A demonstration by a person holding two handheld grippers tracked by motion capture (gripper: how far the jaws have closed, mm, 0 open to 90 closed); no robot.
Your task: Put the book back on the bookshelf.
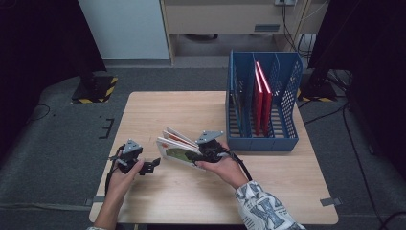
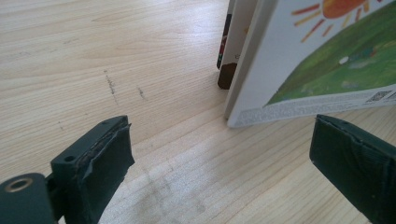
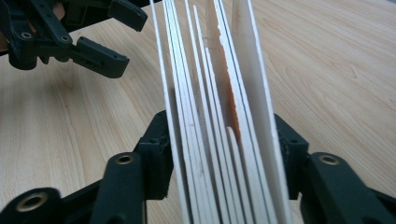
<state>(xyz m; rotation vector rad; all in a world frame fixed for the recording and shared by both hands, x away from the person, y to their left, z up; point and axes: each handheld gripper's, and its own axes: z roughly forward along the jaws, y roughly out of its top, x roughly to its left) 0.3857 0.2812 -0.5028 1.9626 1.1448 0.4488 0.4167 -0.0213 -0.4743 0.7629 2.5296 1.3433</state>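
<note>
Since the picture books (image 1: 179, 146) fan apart at their free edges, I judge them light, stiff-covered and slippery against each other, best pinched near the spines. My right tongs (image 3: 219, 158) clamp the whole stack just above the table (image 1: 158, 110). My left tongs (image 2: 224, 154) stand wide apart, empty, just beside the stack's lower corner.

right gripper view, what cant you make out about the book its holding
- Cover of the book: this view meets it edge-on, showing page edges.
- Its far end: cut off by the top edge.
- Pads of the right gripper: hidden behind the pages they clamp.
- High view: the book is too small to read a title.
- Left gripper view: the book is cut off at top and right, fine print blurred.
</note>
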